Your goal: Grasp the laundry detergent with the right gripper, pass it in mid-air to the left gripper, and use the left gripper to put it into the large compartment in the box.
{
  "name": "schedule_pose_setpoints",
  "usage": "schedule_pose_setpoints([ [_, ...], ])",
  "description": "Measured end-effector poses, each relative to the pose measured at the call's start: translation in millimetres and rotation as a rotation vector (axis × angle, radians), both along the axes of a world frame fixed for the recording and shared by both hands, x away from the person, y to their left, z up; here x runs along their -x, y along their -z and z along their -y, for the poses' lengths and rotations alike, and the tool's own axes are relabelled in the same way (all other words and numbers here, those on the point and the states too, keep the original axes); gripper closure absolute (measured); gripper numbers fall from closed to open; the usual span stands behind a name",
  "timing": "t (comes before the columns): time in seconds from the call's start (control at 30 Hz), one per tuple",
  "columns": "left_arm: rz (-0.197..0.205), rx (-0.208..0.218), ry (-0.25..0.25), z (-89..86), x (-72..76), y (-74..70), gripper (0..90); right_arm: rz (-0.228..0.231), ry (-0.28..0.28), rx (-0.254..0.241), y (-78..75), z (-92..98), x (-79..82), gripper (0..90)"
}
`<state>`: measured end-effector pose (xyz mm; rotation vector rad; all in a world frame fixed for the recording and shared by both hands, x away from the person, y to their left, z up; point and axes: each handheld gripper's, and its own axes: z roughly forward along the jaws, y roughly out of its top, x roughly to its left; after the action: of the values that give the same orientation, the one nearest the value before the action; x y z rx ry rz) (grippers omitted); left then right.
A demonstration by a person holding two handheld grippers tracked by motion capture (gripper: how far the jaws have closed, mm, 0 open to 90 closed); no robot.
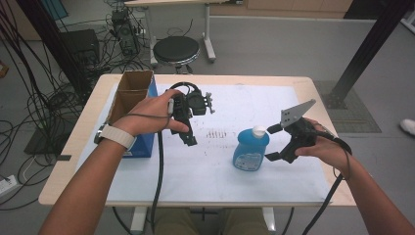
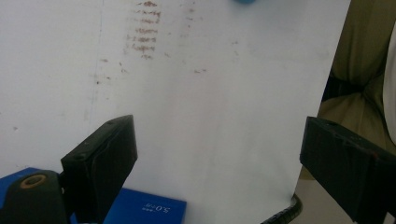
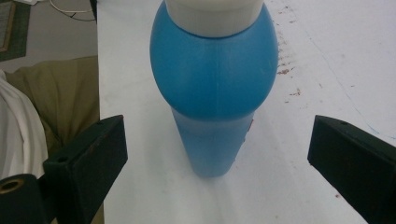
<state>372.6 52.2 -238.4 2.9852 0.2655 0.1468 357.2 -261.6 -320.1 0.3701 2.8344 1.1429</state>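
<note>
High view: the left gripper (image 1: 188, 128) hovers beside an open blue cardboard box (image 1: 133, 105), wrist bent inward; the right gripper (image 1: 275, 142) reaches level toward an upright blue plastic bottle with a white cap (image 1: 251, 148) on the white-covered counter (image 1: 205, 171).

Left gripper view: jaws wide apart, nothing between them.

Right gripper view: jaws wide apart, the bottle just ahead, untouched.

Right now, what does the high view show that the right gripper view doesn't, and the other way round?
High view alone: the cardboard box at the table's left, the left gripper hanging over the white sheet, a stool beyond the table, and the bottle's label.
Right gripper view alone: a close look at the gap on each side of the bottle between the open jaws of the right gripper, with neither pad touching it.
Both: the upright blue bottle with its white cap, the sheet, and the right gripper facing the bottle.
</note>
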Motion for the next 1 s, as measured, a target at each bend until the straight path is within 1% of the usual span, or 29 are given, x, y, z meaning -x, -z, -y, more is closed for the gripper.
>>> schedule_pose_setpoints([
  [0.1, 0.0, 0.005, -0.006, -0.3, 0.1, 0.2, 11.5, -0.001, 0.002, 0.002, 0.2, 0.2, 0.0, 4.9],
  [0.3, -0.001, -0.001, -0.001, -0.1, -0.2, -0.1, 11.5, -0.001, 0.0, 0.001, 0.3, 0.1, 0.3, 4.9],
  [0.43, -0.001, 0.004, -0.007, -0.7, -0.2, 0.1, 11.5, -0.001, 0.001, 0.001, 0.8, 0.5, 0.3, 4.9],
  [0.6, 0.001, 0.003, -0.004, -0.9, -0.4, 0.5, 11.5, -0.009, 0.006, -0.005, 1.3, 0.9, 0.0, 4.9],
  [0.9, 0.001, 0.01, -0.009, -0.8, -0.3, 1.2, 11.5, 0.007, 0.008, -0.016, 2.1, 0.0, 0.8, 4.8],
  [1.0, 0.001, 0.006, -0.006, -1.0, -0.6, 1.0, 11.5, 0.01, 0.006, -0.016, 3.7, -1.1, 1.2, 4.8],
])
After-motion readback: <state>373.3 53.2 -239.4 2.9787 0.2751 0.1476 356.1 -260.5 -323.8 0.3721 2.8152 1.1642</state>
